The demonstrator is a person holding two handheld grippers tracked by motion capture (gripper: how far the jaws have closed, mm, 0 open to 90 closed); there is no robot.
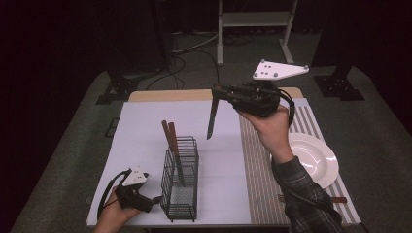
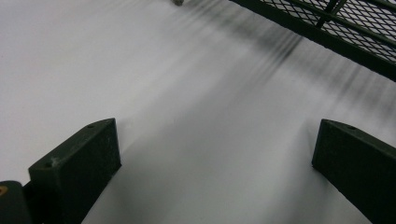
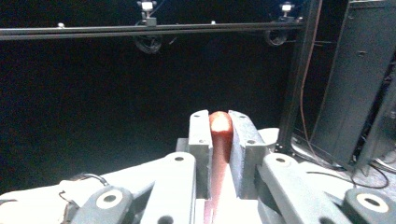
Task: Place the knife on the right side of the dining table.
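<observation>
A knife [image 1: 211, 118] hangs blade-down in the air above the middle of the table, its reddish-brown handle [image 3: 220, 135] clenched between the jaws of the right gripper [image 1: 217, 93]. In the right gripper view the rounded handle end pokes up between the two pale jaw pads, which press on it from both sides. The right hand [image 1: 269, 127] holds that gripper high, at about 1 o'clock from the table's centre, with its grey three-cornered plate [image 1: 279, 70] on top.

At 7 o'clock from the knife stands a black wire caddy [image 1: 180, 179] on the white sheet [image 1: 145, 126]. Two brown-handled utensils [image 1: 170, 137] lean in it, handles up and tilted toward 11 o'clock; their working ends are hard to make out through the mesh.

At 9 o'clock from the caddy, near the table's front edge, the left gripper [image 1: 154, 199] rests low in the left hand [image 1: 112, 217]. The left gripper view shows its jaws spread wide apart with nothing but white sheet between them, and the caddy's mesh base [image 2: 341, 23] in the upper right corner.

A striped mat [image 1: 257, 165] covers the table's right part, with a white plate [image 1: 318, 160] on it at 4 o'clock from the knife, partly hidden by the plaid sleeve [image 1: 303, 194]. A fork [image 1: 283, 198] and a brown-handled item [image 1: 339, 199] lie at the mat's near edge, largely hidden by the sleeve.

Around the table lies grey carpet [image 1: 379, 126]; beyond it are a dark backdrop, cables and a pale metal frame [image 1: 255, 22].
</observation>
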